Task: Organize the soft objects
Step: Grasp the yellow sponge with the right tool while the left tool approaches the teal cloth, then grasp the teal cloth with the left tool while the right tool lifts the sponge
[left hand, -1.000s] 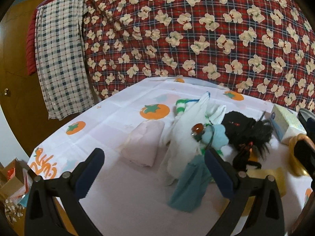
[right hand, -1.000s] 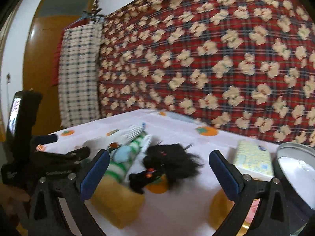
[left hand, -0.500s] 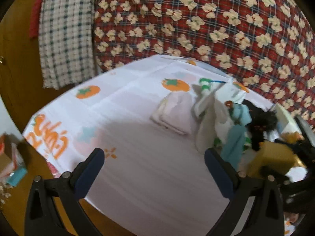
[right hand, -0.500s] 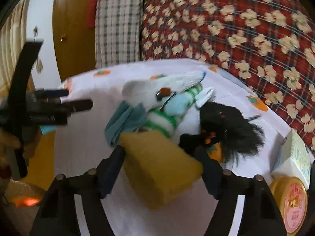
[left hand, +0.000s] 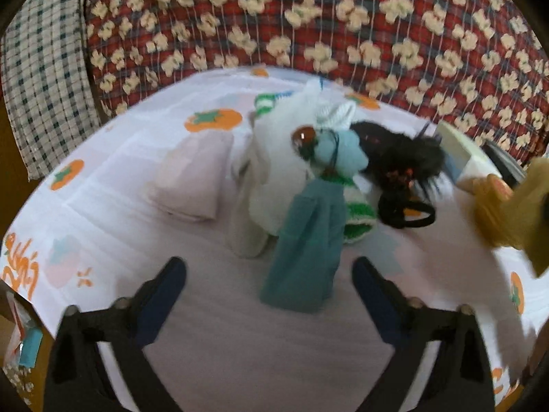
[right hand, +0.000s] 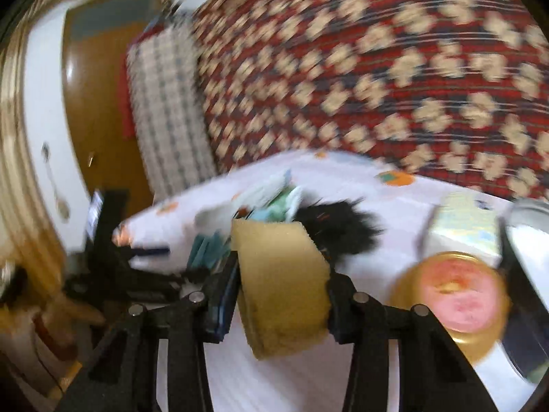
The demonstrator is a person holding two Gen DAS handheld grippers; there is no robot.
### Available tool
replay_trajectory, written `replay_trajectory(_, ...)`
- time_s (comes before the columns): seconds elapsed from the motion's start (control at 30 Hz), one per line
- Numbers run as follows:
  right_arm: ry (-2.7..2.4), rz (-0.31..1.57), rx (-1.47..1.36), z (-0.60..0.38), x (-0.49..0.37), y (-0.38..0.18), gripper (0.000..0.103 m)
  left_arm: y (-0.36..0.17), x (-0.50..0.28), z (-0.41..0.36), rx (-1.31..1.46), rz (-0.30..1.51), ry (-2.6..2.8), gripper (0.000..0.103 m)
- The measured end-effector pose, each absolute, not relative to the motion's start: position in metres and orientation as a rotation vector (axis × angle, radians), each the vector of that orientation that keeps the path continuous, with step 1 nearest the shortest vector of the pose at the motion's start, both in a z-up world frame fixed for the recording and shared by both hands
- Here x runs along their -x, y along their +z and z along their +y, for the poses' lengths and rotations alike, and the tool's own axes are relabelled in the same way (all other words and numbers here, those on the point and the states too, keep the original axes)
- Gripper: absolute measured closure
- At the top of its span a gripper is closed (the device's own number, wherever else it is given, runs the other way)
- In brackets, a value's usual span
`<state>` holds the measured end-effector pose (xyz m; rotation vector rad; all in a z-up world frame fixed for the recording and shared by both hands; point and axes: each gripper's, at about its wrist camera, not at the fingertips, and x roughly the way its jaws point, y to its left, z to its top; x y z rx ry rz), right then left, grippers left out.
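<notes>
With the yellow sponge pinched between the closing jaws of the right gripper, sorting looks barely begun: the teal cloth and heaped soft toys lie ahead of the left gripper, its empty jaws narrowing.

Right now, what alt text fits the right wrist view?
The right gripper is closing on a yellow sponge above the white tablecloth. Behind lie a black furry item, a tissue pack and a gold-rimmed tin.
</notes>
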<state>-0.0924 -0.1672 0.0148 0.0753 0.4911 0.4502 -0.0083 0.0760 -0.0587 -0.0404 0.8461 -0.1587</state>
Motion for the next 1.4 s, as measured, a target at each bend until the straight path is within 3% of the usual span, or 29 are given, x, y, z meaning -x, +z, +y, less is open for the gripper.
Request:
replay_trajectory(0.03, 0.434, 0.474, -0.095, -0.175, 0.098, 0.019, 0.058, -0.061, 0.006, 0.075, 0.048, 0.859, -0.157, 0.020)
replay_trajectory(0.13, 0.387, 0.442, -0.111, -0.188, 0.111, 0.025, 0.057, -0.059, 0.005, 0.071, 0.038, 0.836, -0.148, 0.042)
replay_trajectory(0.2, 0.358, 0.429, -0.107, -0.193, 0.117, 0.027, 0.057, -0.057, 0.009, 0.071, 0.040, 0.831, -0.178, 0.067)
replay_trajectory(0.23, 0.349, 0.425, -0.108, -0.194, 0.120, 0.027, 0.057, -0.057, 0.010, 0.073, 0.052, 0.835, -0.198, 0.072)
replay_trajectory(0.43, 0.328, 0.410, -0.150, -0.207, 0.119, 0.027, 0.057, -0.049, 0.030, 0.089, 0.098, 0.803, -0.246, 0.073)
replay_trajectory(0.7, 0.202, 0.273, -0.184, -0.242, 0.132, 0.046, 0.057, -0.018, 0.056, 0.100, 0.107, 0.612, -0.275, 0.073)
replay_trajectory(0.83, 0.097, 0.235, -0.254, -0.282, 0.134, 0.055, 0.057, -0.018, 0.051, 0.093, 0.074, 0.640, -0.275, 0.073)
replay_trajectory(1.0, 0.065, 0.244, -0.374, -0.317, 0.137, 0.050, 0.057, -0.040, 0.037, 0.085, 0.076, 0.751, -0.210, 0.055)
replay_trajectory(1.07, 0.063, 0.247, -0.388, -0.318, 0.139, 0.046, 0.057, -0.048, 0.030, 0.082, 0.083, 0.796, -0.200, 0.055)
replay_trajectory(1.13, 0.062, 0.249, -0.378, -0.317, 0.142, 0.044, 0.057, -0.056, 0.024, 0.079, 0.080, 0.833, -0.172, 0.058)
replay_trajectory(1.2, 0.054, 0.247, -0.354, -0.314, 0.144, 0.044, 0.057, -0.056, 0.025, 0.074, 0.033, 0.817, -0.153, 0.092)
replay_trajectory(1.4, 0.029, 0.233, -0.328, -0.315, 0.146, 0.046, 0.057, -0.038, 0.047, 0.085, 0.082, 0.716, -0.226, 0.093)
